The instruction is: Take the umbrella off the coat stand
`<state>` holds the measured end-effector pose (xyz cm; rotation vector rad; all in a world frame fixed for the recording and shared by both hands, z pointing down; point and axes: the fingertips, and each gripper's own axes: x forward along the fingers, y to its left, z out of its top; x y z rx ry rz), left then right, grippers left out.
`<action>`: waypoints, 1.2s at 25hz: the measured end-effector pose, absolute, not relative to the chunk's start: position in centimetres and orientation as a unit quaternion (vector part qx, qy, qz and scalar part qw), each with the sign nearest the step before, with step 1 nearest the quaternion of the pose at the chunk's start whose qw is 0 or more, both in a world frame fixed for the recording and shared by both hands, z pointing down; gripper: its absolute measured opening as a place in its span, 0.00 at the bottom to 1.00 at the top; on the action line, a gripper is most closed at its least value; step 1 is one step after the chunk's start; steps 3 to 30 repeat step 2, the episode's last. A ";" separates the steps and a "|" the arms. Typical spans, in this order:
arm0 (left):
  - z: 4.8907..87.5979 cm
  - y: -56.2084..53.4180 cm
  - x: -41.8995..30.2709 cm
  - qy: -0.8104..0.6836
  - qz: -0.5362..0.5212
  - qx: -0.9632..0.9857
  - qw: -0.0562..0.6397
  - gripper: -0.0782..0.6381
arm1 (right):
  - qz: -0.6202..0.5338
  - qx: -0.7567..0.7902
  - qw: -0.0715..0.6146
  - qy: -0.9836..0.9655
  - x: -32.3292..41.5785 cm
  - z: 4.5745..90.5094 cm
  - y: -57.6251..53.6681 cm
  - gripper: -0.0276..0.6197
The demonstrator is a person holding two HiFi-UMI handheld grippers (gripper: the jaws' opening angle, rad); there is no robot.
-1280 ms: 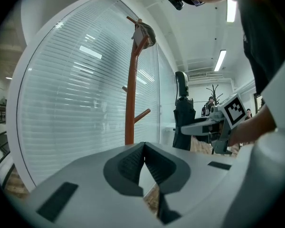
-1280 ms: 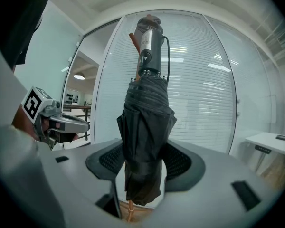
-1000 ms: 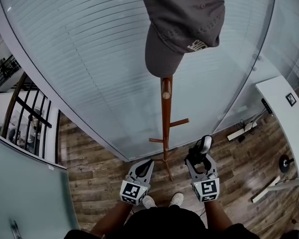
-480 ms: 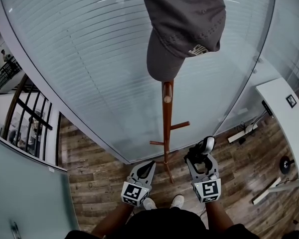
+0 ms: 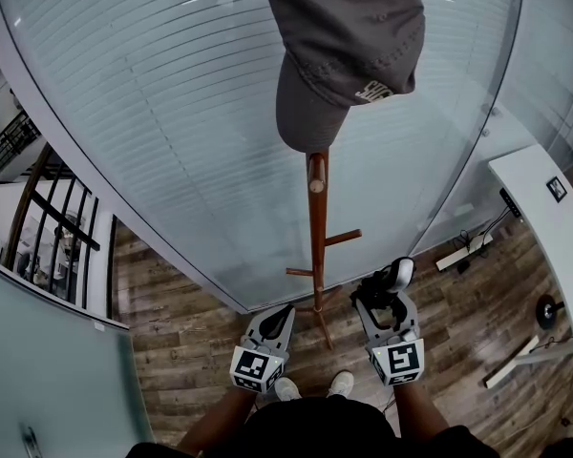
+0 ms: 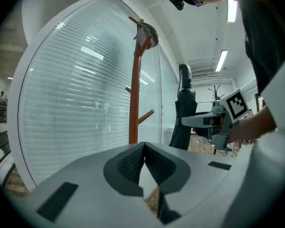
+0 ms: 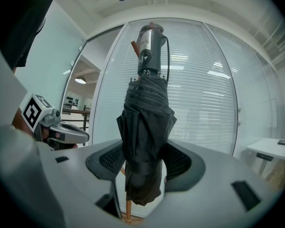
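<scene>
A folded black umbrella [image 7: 145, 137] with a grey handle [image 5: 395, 275] stands upright between the pads of my right gripper [image 7: 143, 163], which is shut on its canopy. In the head view this gripper [image 5: 380, 301] is just right of the wooden coat stand [image 5: 315, 246], with the umbrella apart from the pole and below its short side pegs. A grey cap [image 5: 349, 46] hangs on the stand's top. My left gripper [image 5: 277, 321] is shut and empty, left of the stand's foot. The left gripper view shows the stand [image 6: 134, 94], the cap [image 6: 149, 34] and the held umbrella [image 6: 184, 115].
A curved glass wall with white blinds [image 5: 172, 132] runs right behind the stand. A white desk [image 5: 554, 218] is at the right, with cables and a white bar on the wooden floor [image 5: 468, 246]. A dark railing [image 5: 48, 218] is at the left. The person's shoes [image 5: 339, 382] are below.
My right gripper has risen a little with the umbrella still in it. The left gripper and the stand have stayed where they were.
</scene>
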<state>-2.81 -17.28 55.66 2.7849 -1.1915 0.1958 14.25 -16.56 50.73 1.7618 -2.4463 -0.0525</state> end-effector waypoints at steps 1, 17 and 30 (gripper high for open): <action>55.4 -17.4 -2.9 -0.395 0.061 0.915 0.054 0.13 | -0.017 0.584 0.065 -0.809 14.2 50.5 -16.6 0.42; 55.2 -17.5 -3.0 -0.397 0.058 0.914 0.055 0.13 | -0.017 0.584 0.065 -0.809 14.2 50.4 -16.6 0.42; 55.2 -17.5 -3.0 -0.397 0.058 0.914 0.055 0.13 | -0.017 0.584 0.065 -0.809 14.2 50.4 -16.6 0.42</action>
